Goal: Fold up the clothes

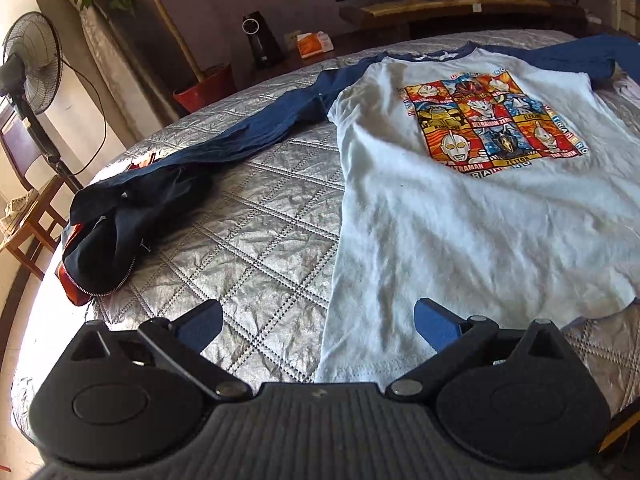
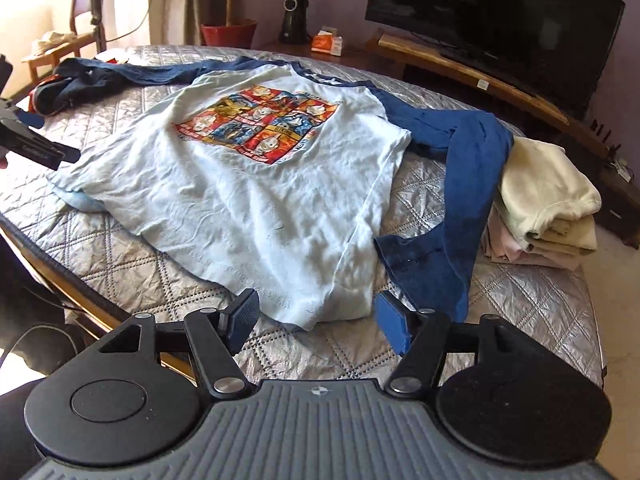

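A white raglan shirt [image 2: 248,184] with blue sleeves lies face up on a silver quilted bedcover [image 2: 120,264], its collar pointing away from the person and its hem toward both tools, so its long axis runs from near edge to far edge. The right gripper [image 2: 316,320] hovers just above the hem's right corner with its jaws parted and nothing pinched between them; the cloth edge lies just ahead of the pads. The left gripper [image 1: 318,326] likewise stands open and empty over the hem's left side, one pad above bare quilt, the other above the white fabric.

The left sleeve [image 1: 248,136] stretches straight out to the left, ending on a dark blue garment with a zipper [image 1: 116,236] (a separate piece, seemingly waiting its turn). The right sleeve [image 2: 460,184] bends forward and drapes partly against a stack of folded cream and pink clothes [image 2: 548,208]. Each sleeve is nearer the hand on its own side, so the coming fold probably starts with either tool reaching outward and away for its sleeve, or pinching the hem corner directly below.

On the chest print [image 1: 492,120], panels of cartoon heroes carry legible captions: "ULTRAMAN", "ULTRAMAN ZERO" and "ZETTON"; the border lettering seems to spell "ULTRA HERO", though parts are too small to confirm.
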{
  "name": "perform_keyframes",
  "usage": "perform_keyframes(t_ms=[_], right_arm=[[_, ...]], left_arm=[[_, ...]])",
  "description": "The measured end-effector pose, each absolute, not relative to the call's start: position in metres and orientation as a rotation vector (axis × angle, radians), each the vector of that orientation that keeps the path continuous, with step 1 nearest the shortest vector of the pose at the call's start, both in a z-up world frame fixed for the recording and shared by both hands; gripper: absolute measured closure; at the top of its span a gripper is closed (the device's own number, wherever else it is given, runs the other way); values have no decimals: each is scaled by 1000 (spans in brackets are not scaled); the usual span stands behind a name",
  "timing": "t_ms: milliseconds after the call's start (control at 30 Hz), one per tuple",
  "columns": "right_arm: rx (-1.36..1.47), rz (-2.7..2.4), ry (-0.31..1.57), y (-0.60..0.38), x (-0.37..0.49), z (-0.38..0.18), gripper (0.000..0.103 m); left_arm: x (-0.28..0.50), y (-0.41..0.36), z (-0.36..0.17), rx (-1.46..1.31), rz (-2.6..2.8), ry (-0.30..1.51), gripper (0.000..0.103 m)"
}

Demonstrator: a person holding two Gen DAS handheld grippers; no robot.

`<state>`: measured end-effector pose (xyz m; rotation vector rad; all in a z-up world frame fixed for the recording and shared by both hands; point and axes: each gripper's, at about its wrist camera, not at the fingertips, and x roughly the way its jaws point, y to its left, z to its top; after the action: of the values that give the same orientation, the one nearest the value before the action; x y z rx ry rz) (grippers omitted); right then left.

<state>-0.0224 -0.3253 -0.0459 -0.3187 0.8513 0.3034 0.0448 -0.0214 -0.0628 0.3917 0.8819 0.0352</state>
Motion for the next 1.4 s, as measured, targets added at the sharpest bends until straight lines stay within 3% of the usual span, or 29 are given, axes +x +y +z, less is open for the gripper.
perform_keyframes(t_ms=[300,367,400,433,567,667,733,800,833,867,967,1200,1233,1367,1400], right_arm=[[-445,387,938,-314,3,-70,33],[-438,389,949,-314,8,-77,44],[-414,392,946,-316,11,-78,59],[-397,388,947,-317,12,-79,89],[-344,372,895,-319,11,-64,88],[-315,374,871,-321,10,-47,88],[-299,384,858,-321,9,-36,88],[-288,387,851,-321,7,-29,87],[-281,386,853,-322,7,-27,87],[-275,385,857,-322,7,-27,87],[-257,383,875,-324,5,-30,87],[-197,368,898,-326,2,-42,86],[-193,366,897,-327,2,-42,84],[-184,355,888,-330,5,-40,84],[-178,351,883,-330,6,-39,83]], left_arm=[[32,-46,-79,499,-124,886,0],[33,-43,-79,483,-129,890,0],[34,-42,-79,476,-131,893,0],[34,-42,-78,474,-132,893,0],[34,-43,-77,482,-158,885,6],[37,-37,-74,423,-220,914,33],[41,-32,-71,370,-273,948,66],[41,-31,-68,383,-301,968,77],[40,-32,-66,413,-301,964,91],[39,-33,-65,449,-294,959,97],[34,-29,-60,507,-347,942,91],[18,-18,-48,567,-545,862,18],[15,-21,-48,596,-570,844,13],[10,-33,-62,723,-602,863,13],[13,-32,-65,723,-610,882,17]])
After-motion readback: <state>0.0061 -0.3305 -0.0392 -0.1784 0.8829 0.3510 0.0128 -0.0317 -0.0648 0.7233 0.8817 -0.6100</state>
